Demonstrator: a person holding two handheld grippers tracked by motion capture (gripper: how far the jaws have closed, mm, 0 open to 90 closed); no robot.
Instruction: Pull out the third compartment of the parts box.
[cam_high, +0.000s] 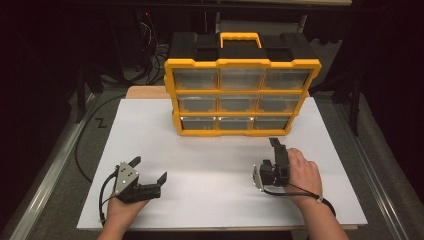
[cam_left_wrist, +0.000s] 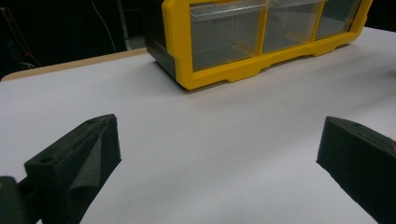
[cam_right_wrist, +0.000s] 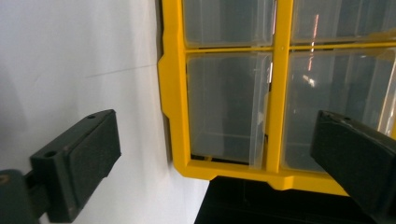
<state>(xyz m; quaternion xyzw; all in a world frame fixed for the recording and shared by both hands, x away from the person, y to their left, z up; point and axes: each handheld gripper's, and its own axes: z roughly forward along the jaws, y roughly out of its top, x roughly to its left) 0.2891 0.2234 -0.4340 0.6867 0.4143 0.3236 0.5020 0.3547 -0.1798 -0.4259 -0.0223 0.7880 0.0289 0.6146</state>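
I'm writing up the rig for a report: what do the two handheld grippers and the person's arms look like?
Both grippers are black with two chunky, wedge-shaped black jaws. The left gripper carries a grey three-cornered plate with small dark dots on top and trails a black cable. The right gripper shows a grey plate at its side and a black cable looping past the wrist, which wears a thin light band. Forearms are bare, no sleeves.

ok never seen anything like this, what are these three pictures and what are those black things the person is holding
A person sits at a white table and holds a hand-operated gripper, a clamp with two black jaws, in each hand. The high view looks down from above: the left gripper and right gripper both show there. The other two pictures come from small cameras riding on the grippers, looking out between their jaws. Both grippers are open and hold nothing. On the table stands a yellow and black organizer with nine clear drawers and a carry handle on top. The right gripper, turned on its side, points at the drawers from close by; the left one rests farther back.
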